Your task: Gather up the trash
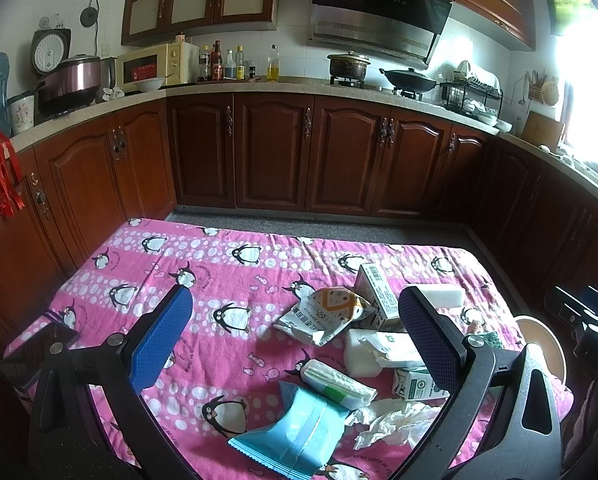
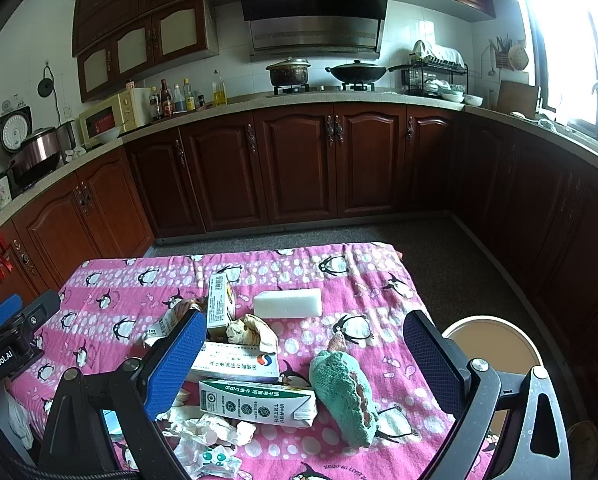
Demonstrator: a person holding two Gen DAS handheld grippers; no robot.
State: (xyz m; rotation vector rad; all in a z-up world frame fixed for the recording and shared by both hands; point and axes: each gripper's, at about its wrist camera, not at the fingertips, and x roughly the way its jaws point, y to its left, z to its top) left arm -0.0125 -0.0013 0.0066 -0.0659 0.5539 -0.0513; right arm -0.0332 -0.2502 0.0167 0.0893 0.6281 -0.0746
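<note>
A pile of trash lies on the pink penguin tablecloth [image 1: 147,280]: a blue foil packet [image 1: 295,436], crumpled tissue [image 1: 395,424], an orange-white snack bag [image 1: 327,312], an upright carton [image 1: 375,292] and a milk carton [image 2: 259,402]. A white foam block [image 2: 287,303] and a teal cloth [image 2: 345,392] lie to the right. My left gripper [image 1: 295,340] is open above the pile and holds nothing. My right gripper [image 2: 305,354] is open over the milk carton and cloth, also empty. A round bin [image 2: 495,344] stands off the table's right edge.
A dark phone [image 1: 35,352] lies at the table's left edge. Wooden kitchen cabinets [image 1: 275,152] and a counter with a microwave [image 1: 155,66], bottles, pots and a dish rack run behind the table. Grey floor [image 2: 439,256] lies between table and cabinets.
</note>
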